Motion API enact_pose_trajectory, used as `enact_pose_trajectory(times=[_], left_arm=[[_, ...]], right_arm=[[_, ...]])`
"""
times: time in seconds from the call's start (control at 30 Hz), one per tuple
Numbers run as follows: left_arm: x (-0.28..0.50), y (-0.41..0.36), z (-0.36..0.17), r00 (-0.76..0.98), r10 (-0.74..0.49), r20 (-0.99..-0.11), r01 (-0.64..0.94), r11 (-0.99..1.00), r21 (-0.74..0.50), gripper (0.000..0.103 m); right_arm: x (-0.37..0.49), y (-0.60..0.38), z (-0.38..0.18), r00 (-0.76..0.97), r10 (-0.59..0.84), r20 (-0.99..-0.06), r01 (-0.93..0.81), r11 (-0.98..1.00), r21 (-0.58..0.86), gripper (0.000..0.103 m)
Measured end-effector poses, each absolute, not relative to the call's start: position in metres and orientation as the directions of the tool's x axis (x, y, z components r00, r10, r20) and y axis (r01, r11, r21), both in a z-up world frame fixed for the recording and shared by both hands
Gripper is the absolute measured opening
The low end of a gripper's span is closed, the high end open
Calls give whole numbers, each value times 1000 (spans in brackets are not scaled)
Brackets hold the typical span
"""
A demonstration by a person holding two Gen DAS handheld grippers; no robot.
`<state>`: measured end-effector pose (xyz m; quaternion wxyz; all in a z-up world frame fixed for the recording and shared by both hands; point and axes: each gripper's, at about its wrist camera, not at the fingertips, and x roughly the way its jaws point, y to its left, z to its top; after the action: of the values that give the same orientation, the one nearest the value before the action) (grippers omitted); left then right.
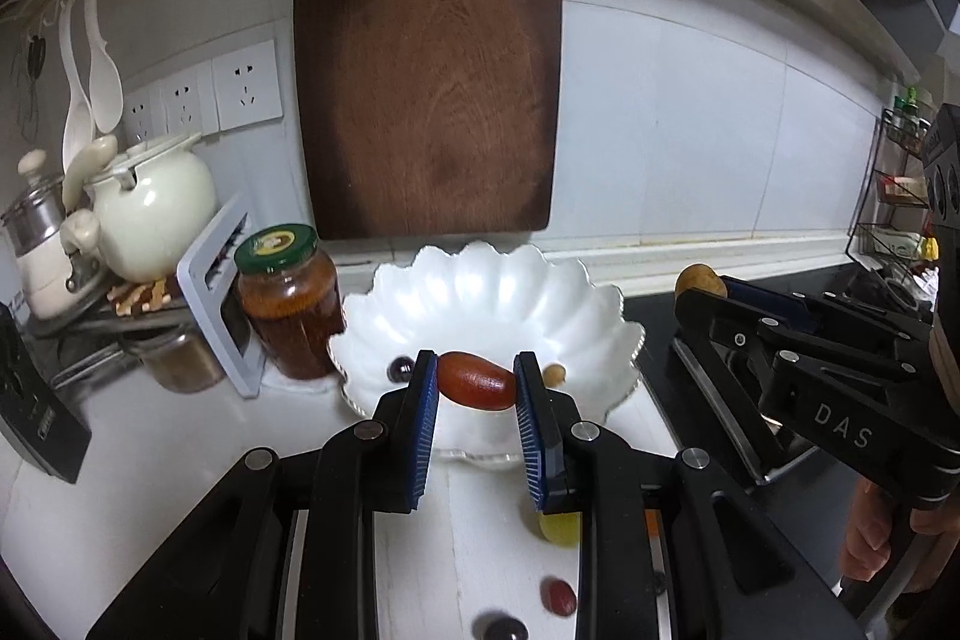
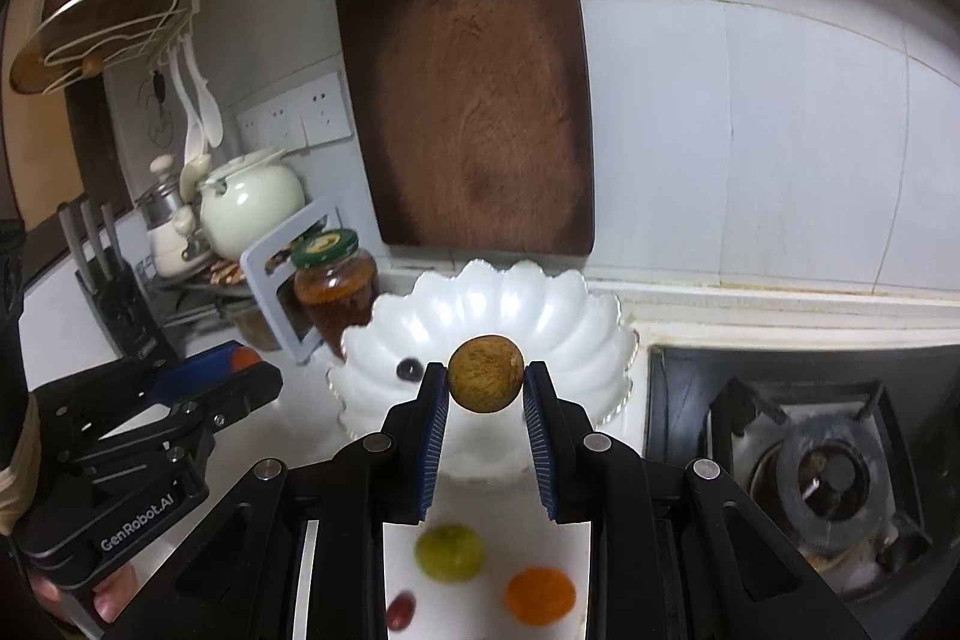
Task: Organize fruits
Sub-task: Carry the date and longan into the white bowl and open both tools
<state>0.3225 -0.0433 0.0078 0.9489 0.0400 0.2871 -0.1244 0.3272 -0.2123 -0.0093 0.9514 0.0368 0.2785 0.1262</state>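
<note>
My left gripper (image 1: 475, 381) is shut on an oblong red tomato (image 1: 477, 379) and holds it above the front of the white scalloped bowl (image 1: 480, 292). In the bowl lie a dark grape (image 1: 401, 369) and a small tan fruit (image 1: 553, 375). My right gripper (image 2: 486, 383) is shut on a round brown fruit (image 2: 486, 373) just over the bowl's (image 2: 510, 304) front rim; the dark grape (image 2: 409, 370) shows inside. On the counter below lie a green fruit (image 2: 450, 551), an orange fruit (image 2: 540, 595) and a red grape (image 2: 401, 610).
A dark wooden cutting board (image 1: 429, 64) leans on the wall behind the bowl. A jar with a green lid (image 1: 288, 301) and a white teapot (image 1: 153, 214) stand left. A gas stove (image 2: 804, 466) is on the right. A knife block (image 2: 123, 304) sits far left.
</note>
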Motion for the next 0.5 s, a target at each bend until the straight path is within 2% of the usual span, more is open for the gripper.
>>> enact_pose_trajectory(times=[0.2,0.5], left_arm=[[350,-47,8,801,-202,-563,250,968,8,26],[398,-47,-2,777,-183,-603,231,973,2,26]], right_arm=[[355,-212,-9,812,249,-528,-214,968,128,27],[402,-209,-23,775,233,-588,-206,972,114,27]])
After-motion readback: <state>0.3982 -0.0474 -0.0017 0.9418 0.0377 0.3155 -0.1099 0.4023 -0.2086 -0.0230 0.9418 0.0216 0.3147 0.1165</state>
